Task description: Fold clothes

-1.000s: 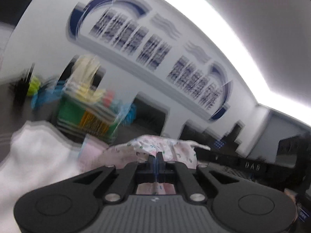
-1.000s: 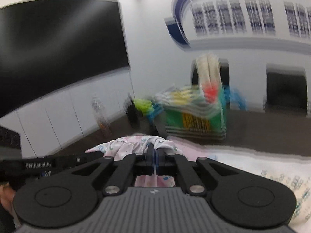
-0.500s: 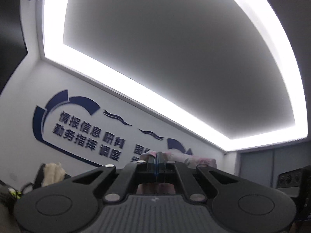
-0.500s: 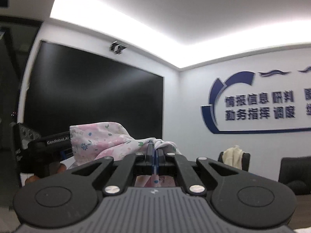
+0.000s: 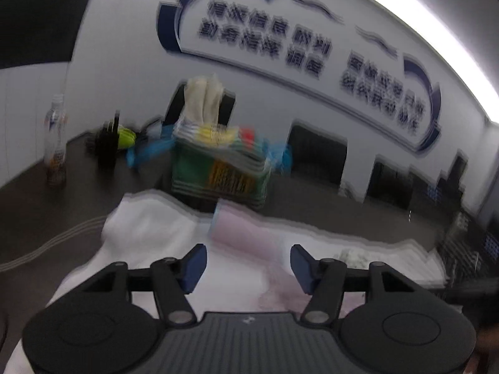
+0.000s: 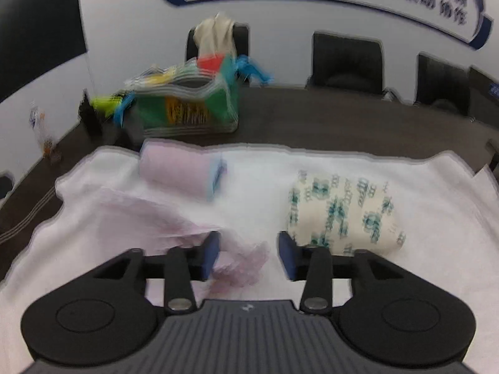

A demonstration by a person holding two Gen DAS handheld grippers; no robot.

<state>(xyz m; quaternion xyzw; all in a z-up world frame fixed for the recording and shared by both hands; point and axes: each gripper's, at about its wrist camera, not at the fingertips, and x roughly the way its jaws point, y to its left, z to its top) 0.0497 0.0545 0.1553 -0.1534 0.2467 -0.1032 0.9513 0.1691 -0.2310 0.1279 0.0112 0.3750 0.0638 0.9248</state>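
Whereas both clamped the pink garment (image 6: 174, 218) aloft earlier, each hand-held gripper (image 5: 248, 267) (image 6: 248, 255) now gapes wide above it.

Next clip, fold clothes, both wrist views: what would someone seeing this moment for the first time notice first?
Probably the open right gripper over a loose, crumpled pink garment lying on the white cloth. Beyond it sit a folded pink bundle and, to the right, a folded cream piece with green print. At the back of the dark table stands a bright green basket stuffed with colourful items, blurred by motion.
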